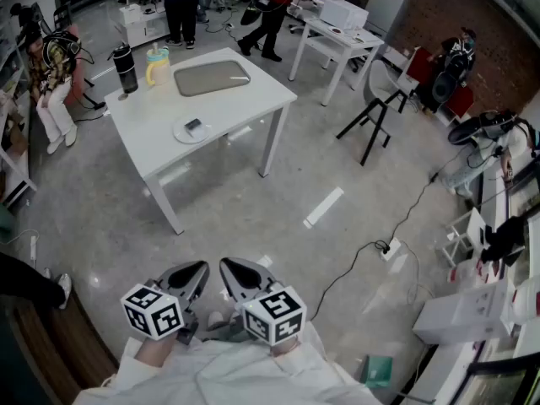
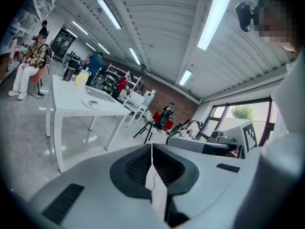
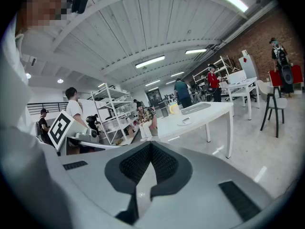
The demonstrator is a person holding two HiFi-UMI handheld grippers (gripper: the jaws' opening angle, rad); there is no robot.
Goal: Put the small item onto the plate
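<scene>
A white plate (image 1: 191, 131) lies on the white table (image 1: 253, 99) far ahead of me, with a small dark item (image 1: 193, 126) resting on it. The plate (image 2: 91, 103) shows small in the left gripper view, and the plate (image 3: 185, 121) also appears in the right gripper view. My left gripper (image 1: 200, 270) and right gripper (image 1: 228, 268) are held close to my body, side by side over the floor, far from the table. Both are shut with nothing between the jaws.
On the table stand a black bottle (image 1: 126, 67), a yellow jug (image 1: 157, 65) and a grey tray (image 1: 211, 78). A seated person (image 1: 49, 83) is at the left. People stand behind the table. A black stool (image 1: 380, 112), cables and equipment are at the right.
</scene>
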